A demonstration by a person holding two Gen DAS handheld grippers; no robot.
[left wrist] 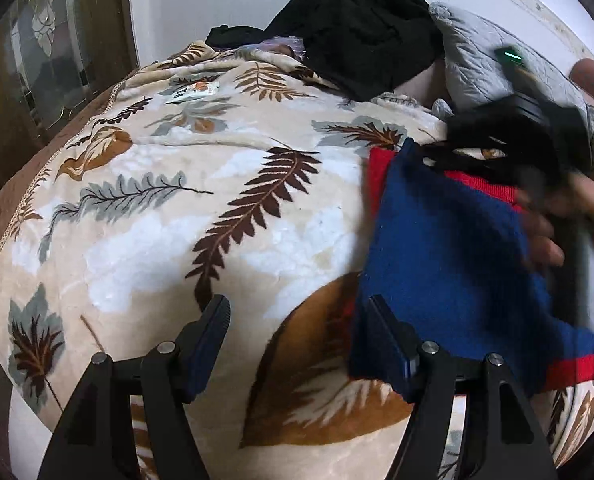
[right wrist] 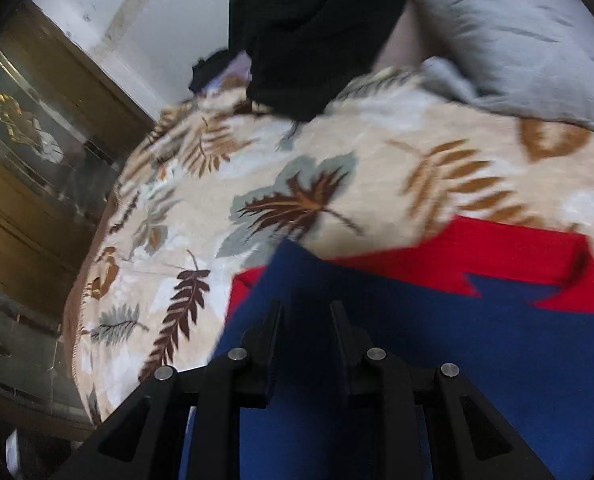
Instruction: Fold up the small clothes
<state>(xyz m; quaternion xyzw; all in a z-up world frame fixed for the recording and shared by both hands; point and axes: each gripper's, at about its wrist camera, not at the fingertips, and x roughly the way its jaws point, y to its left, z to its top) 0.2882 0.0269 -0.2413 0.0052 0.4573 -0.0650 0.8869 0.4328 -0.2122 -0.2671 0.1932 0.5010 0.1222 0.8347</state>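
Observation:
A small blue garment with red trim (left wrist: pixel 449 248) lies on the leaf-patterned blanket (left wrist: pixel 201 208) at the right. My left gripper (left wrist: pixel 297 316) is open and empty, with its right finger against the garment's left edge. The right gripper (left wrist: pixel 537 160) shows blurred in the left wrist view, held by a hand over the garment's far right side. In the right wrist view the garment (right wrist: pixel 437 344) fills the lower frame under my right gripper (right wrist: pixel 307 312). Its jaws stand a small gap apart, over the blue cloth, with nothing seen between them.
A black pile of clothes (left wrist: pixel 361 28) and a grey pillow (left wrist: pixel 493 56) lie at the back of the bed. A small white packet (left wrist: pixel 193 91) lies on the blanket at the back left. A glass-fronted wooden cabinet (right wrist: pixel 29 168) stands to the left.

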